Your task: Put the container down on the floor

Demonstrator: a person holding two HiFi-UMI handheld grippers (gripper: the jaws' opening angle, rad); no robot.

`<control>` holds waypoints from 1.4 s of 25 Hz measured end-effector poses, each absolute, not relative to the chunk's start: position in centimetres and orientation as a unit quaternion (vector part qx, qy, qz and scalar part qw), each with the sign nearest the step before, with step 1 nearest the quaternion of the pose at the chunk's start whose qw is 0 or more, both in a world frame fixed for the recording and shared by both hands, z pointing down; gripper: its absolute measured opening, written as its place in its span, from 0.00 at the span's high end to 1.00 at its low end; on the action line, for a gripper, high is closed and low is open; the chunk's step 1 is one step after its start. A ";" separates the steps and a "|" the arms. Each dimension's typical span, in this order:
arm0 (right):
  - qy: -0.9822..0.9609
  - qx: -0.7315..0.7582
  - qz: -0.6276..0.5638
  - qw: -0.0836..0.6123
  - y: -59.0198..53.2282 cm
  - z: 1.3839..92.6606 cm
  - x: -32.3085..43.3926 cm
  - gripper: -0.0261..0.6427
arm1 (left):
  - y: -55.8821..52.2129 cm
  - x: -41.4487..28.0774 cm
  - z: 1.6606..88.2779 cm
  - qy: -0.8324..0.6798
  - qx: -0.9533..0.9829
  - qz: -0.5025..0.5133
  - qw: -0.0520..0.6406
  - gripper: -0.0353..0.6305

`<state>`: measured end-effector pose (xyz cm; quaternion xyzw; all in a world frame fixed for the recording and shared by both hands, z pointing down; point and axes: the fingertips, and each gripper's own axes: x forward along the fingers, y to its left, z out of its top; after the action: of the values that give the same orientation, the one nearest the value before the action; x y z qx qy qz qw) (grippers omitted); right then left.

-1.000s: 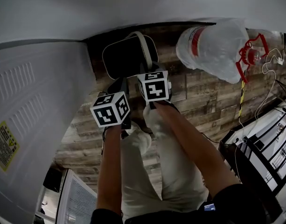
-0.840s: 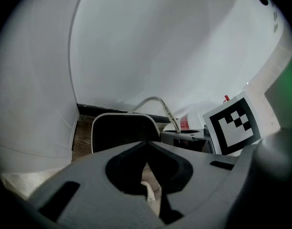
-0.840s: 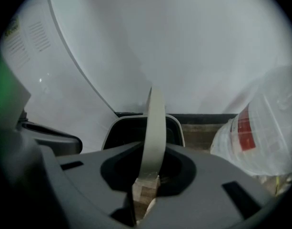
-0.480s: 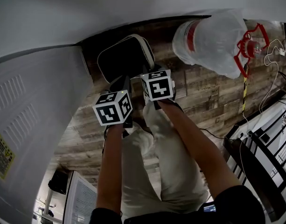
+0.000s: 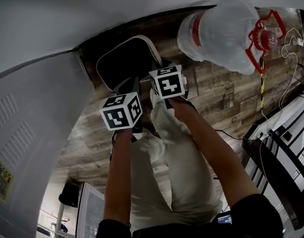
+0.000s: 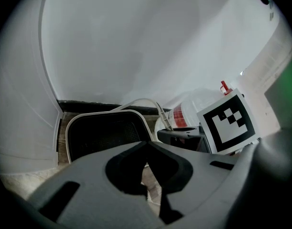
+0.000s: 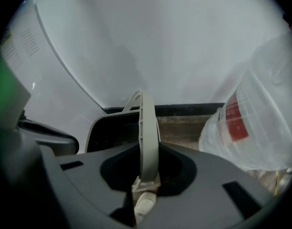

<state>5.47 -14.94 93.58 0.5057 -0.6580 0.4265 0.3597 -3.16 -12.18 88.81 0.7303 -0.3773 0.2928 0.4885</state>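
Observation:
The container (image 5: pixel 123 63) is a black basket with a cream rim and a cream hoop handle (image 7: pixel 148 128). It hangs low over the wooden floor (image 5: pixel 216 95), close to the white wall. I cannot tell whether it touches the floor. My right gripper (image 5: pixel 157 67) is shut on the handle, which runs straight between its jaws in the right gripper view, where the right gripper (image 7: pixel 147 162) fills the bottom. My left gripper (image 5: pixel 135 87) sits just left of it, near the container's rim (image 6: pixel 107 113). The left gripper (image 6: pixel 146 145) has its jaws closed together with nothing between them.
A large clear water jug (image 5: pixel 218 33) with a red label lies on the floor right of the container, with a red pump (image 5: pixel 263 38) beside it. A white appliance (image 5: pixel 28 133) stands at the left. The person's legs and a shoe (image 7: pixel 143 204) are below the grippers.
The container and both grippers have drifted up and left in the head view, nearer the wall. The right gripper's hold on the handle is unchanged.

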 end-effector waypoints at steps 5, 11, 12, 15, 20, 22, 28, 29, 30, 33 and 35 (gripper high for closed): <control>-0.645 0.515 0.437 0.358 -14.6 95.0 6.9 0.89 | -12.0 -2.8 90.0 -0.370 0.731 0.300 0.489 0.92; -0.631 0.515 0.463 0.348 -13.7 96.9 8.3 0.86 | -11.8 -1.7 91.5 -0.360 0.733 0.305 0.491 0.92; -0.630 0.514 0.467 0.348 -13.5 97.2 8.5 0.85 | -11.8 -1.5 91.7 -0.358 0.733 0.306 0.490 0.92; -0.623 0.515 0.477 0.345 -13.2 98.1 9.0 0.84 | -11.9 -0.8 92.3 -0.352 0.736 0.307 0.489 0.92; -0.618 0.517 0.484 0.340 -13.2 99.5 9.4 0.83 | -12.0 -0.1 93.1 -0.344 0.740 0.310 0.487 0.92; -0.616 0.519 0.486 0.339 -13.2 99.9 9.6 0.83 | -12.0 0.0 93.5 -0.343 0.740 0.312 0.487 0.92; -0.604 0.518 0.499 0.342 -12.5 101.1 10.1 0.80 | -11.7 0.2 94.4 -0.337 0.741 0.313 0.490 0.92; -0.602 0.517 0.503 0.342 -12.3 101.3 10.2 0.79 | -11.7 0.4 94.5 -0.334 0.742 0.313 0.490 0.92; -0.604 0.516 0.505 0.339 -12.2 101.4 10.2 0.79 | -11.6 0.5 94.5 -0.332 0.743 0.312 0.490 0.92; -0.607 0.516 0.505 0.332 -12.3 101.5 10.4 0.79 | -11.7 1.0 94.7 -0.328 0.745 0.311 0.490 0.92; -0.604 0.517 0.507 0.333 -12.2 101.5 10.8 0.79 | -11.6 1.3 94.7 -0.327 0.745 0.312 0.490 0.92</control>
<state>10.79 -12.20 101.54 0.5168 -0.6045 0.5066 0.3329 1.27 -11.61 94.71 0.7454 -0.3273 0.3119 0.4898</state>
